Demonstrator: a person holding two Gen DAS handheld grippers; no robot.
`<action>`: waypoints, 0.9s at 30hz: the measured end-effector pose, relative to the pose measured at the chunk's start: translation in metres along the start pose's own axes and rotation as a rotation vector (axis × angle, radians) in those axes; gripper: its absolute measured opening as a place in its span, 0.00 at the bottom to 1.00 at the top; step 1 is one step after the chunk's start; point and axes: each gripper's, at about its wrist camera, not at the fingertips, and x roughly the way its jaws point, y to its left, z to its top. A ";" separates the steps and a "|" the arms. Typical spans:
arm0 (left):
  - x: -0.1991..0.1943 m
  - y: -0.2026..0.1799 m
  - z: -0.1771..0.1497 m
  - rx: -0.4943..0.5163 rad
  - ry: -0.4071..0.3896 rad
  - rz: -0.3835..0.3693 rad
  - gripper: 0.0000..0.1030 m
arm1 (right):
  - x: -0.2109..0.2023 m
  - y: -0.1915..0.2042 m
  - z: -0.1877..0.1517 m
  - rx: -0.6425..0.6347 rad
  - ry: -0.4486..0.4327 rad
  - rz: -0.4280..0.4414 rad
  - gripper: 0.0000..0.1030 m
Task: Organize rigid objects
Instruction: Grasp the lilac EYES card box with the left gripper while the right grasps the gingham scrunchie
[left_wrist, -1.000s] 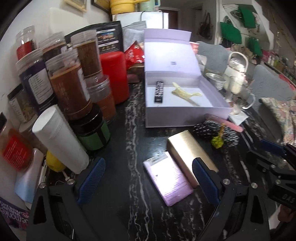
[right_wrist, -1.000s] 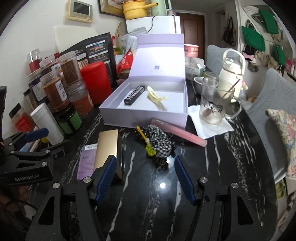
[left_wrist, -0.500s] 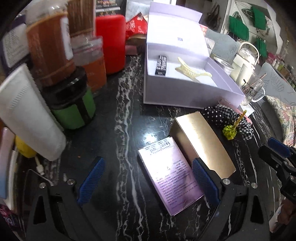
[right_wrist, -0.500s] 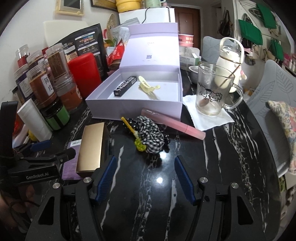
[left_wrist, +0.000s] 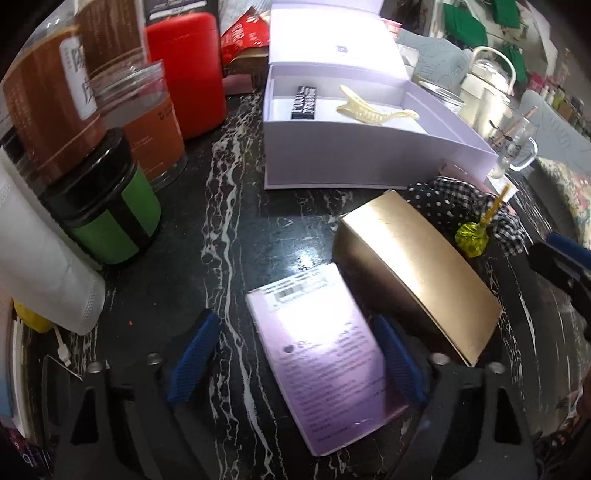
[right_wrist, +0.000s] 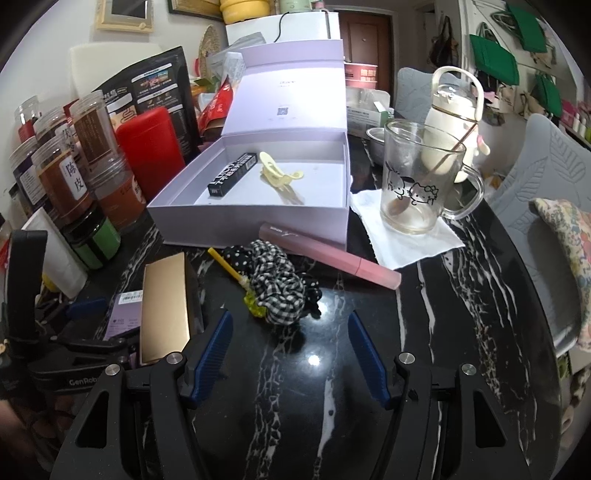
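Cardboard is what the lilac carton (left_wrist: 325, 354) looks to be made of: a flat, thin, printed pack lying face up on the dark marbled counter (left_wrist: 229, 229), its near end between the blue pads of the left tongs (left_wrist: 295, 354), which stand wide with a pad on each long side and neither pad clearly touching it. I judge it light and stiff enough to lift by its two long edges, though a hollow carton will dent if squeezed hard, and its glossy face may slip, so a grip across the narrow width near the middle seems best. Touching the carton's right edge lies the gold box (left_wrist: 417, 273), taller and glossy; the right-hand pad sits in the tight gap between the two, which could nudge the gold box on closing. Beyond the gold box, away from the carton, rest a checked scrunchie (right_wrist: 280, 280), a yellow-green stick ornament (right_wrist: 240, 280) and a pink tube (right_wrist: 332, 258). Farther from the carton stands the open lilac gift box (right_wrist: 258, 221), holding a black stick pack (right_wrist: 232, 173) and a cream hair claw (right_wrist: 277, 175). Left of the carton are jars (left_wrist: 110, 221) and a white tube (left_wrist: 40, 266). The right tongs (right_wrist: 288, 354) hang wide and empty over bare counter, well right of the carton.
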 end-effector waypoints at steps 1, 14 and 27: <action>-0.002 -0.001 -0.001 0.008 -0.010 -0.004 0.61 | 0.002 -0.002 0.000 0.004 0.002 0.001 0.63; -0.008 0.008 0.003 0.019 0.004 -0.095 0.49 | 0.021 -0.015 0.012 0.076 0.003 0.080 0.50; -0.014 0.019 0.021 -0.009 -0.020 -0.108 0.49 | 0.052 -0.007 0.029 0.064 0.050 0.144 0.36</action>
